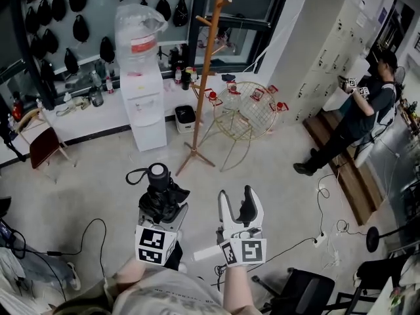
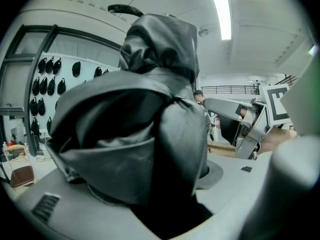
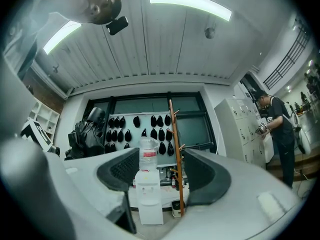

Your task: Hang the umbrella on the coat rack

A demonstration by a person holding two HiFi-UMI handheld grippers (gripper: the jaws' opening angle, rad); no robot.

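Your left gripper is pinching the folded black umbrella, which is crumpled and glossy, over the floor short of the coat rack. Your right gripper is holding its fingers spread around nothing.

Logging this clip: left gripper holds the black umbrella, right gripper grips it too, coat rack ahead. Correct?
No: the right gripper is open and empty, as the right gripper view shows. The left gripper does hold the umbrella, with the coat rack ahead.
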